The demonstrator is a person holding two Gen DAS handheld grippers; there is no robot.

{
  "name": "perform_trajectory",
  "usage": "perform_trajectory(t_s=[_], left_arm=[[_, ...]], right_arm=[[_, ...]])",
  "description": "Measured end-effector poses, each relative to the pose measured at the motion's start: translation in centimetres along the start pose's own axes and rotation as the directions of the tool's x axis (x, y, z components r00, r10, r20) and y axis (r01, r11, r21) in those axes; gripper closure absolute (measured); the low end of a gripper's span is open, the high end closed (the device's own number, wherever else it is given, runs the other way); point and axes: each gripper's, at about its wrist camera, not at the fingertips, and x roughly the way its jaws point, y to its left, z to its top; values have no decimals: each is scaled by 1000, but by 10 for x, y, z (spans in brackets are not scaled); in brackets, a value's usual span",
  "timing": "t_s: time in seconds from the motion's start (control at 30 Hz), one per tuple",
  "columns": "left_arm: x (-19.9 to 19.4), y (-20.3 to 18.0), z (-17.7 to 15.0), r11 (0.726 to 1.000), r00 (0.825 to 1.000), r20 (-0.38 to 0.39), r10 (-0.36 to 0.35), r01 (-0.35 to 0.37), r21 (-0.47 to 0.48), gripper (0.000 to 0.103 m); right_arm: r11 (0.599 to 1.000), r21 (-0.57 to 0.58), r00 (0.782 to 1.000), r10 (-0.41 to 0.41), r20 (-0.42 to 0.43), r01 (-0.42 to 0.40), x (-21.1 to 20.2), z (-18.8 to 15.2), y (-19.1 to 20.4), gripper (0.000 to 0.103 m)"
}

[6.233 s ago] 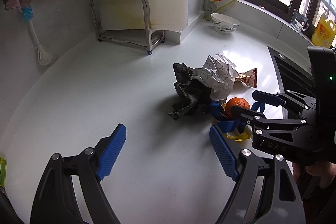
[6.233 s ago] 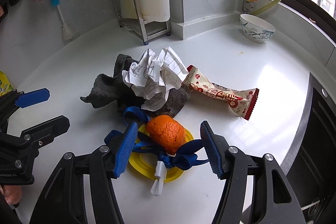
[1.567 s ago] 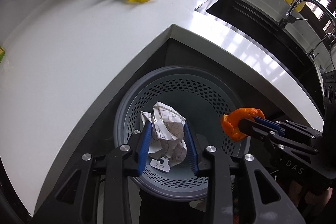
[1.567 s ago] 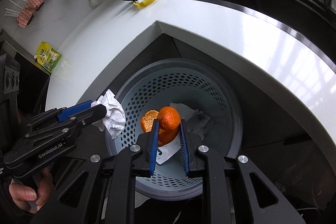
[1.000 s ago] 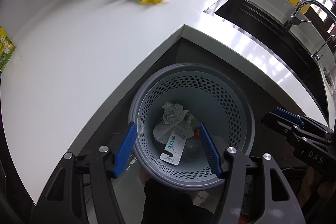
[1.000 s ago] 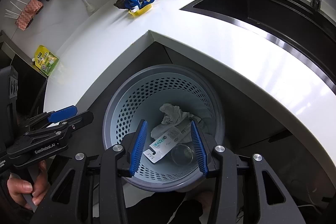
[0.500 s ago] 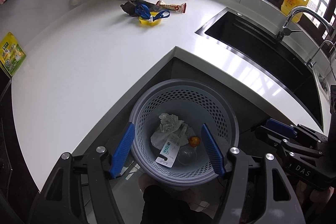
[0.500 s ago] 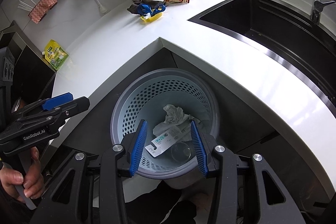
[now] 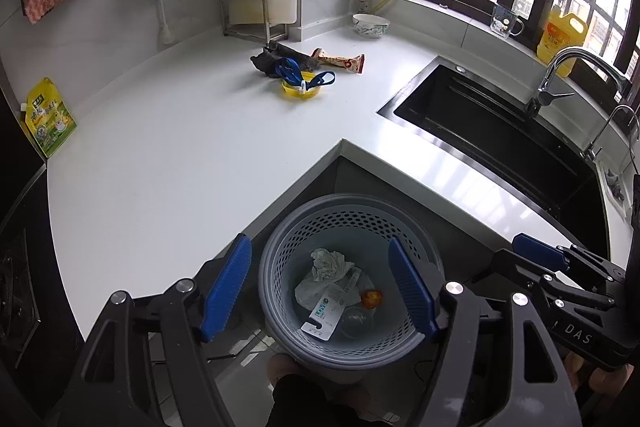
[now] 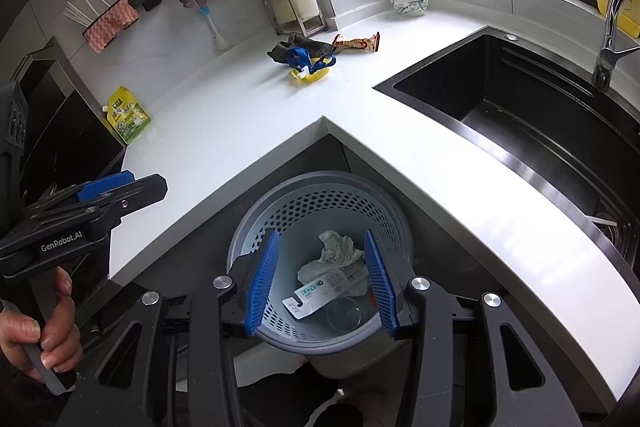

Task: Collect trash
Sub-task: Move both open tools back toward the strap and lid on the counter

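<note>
- Left wrist view: the left gripper (image 9: 320,287) is seen above the perforated grey bin (image 9: 276,251), its blue pads spread wide and opening further, with nothing held between them.
- Inside the bin, crumpled paper (image 9: 326,263), a white labelled card (image 9: 326,313) and an orange peel (image 9: 371,298) are seen lying on the bottom.
- On the white countertop (image 9: 180,147), far from the bin, a snack wrapper (image 9: 340,59), a dark cloth (image 9: 266,61) and a yellow dish (image 9: 301,89) crossed by a blue strap are grouped together.
- Right wrist view: the right gripper (image 10: 320,283) is held over the same bin (image 10: 248,223), its jaws parted and empty.
- The left gripper (image 10: 104,195) is seen at the left edge, gripped by a hand (image 10: 48,331).
- A black sink (image 10: 520,107) is set into the counter on the right.
</note>
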Motion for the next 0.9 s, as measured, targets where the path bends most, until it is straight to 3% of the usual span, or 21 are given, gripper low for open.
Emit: perform_trajectory(t_s=[0.4,0.9], left_arm=[[14,42,37,1000,999,33,22,-21,-22,25],[116,108,143,1000,1000,21,-14,14,19,21]], right_arm=[[999,24,999,-30,28,30,36,45,5,56],[990,51,991,-130,43,128,142,150,19,53]])
